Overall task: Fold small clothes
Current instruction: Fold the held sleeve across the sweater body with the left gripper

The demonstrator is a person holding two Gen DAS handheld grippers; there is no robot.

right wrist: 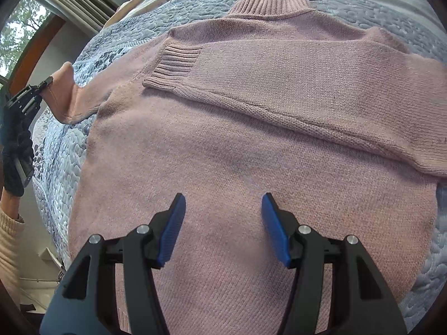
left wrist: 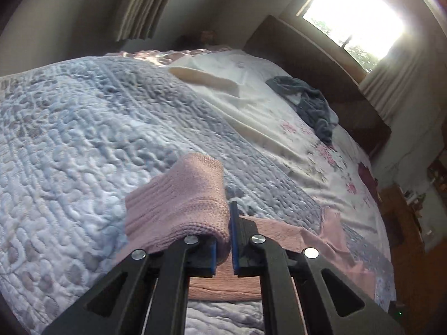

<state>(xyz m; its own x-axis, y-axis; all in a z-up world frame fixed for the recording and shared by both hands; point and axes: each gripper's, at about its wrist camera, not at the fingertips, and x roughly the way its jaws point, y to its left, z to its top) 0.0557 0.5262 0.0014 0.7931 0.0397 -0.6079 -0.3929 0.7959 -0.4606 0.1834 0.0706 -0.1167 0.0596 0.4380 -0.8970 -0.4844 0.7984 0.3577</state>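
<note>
Sunlit through a window, a quilted bedspread is stretching ahead of the left gripper, whose blue pads are pinching a pink sweater's sleeve cuff. Seen from the right wrist, the right gripper is hovering with jaws spread over the sweater, lying flat on the bedspread.

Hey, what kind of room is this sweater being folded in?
Most likely a bedroom: the pink sweater lies on a quilted bedspread, with a pillow against a dark headboard below a curtained window.
</note>
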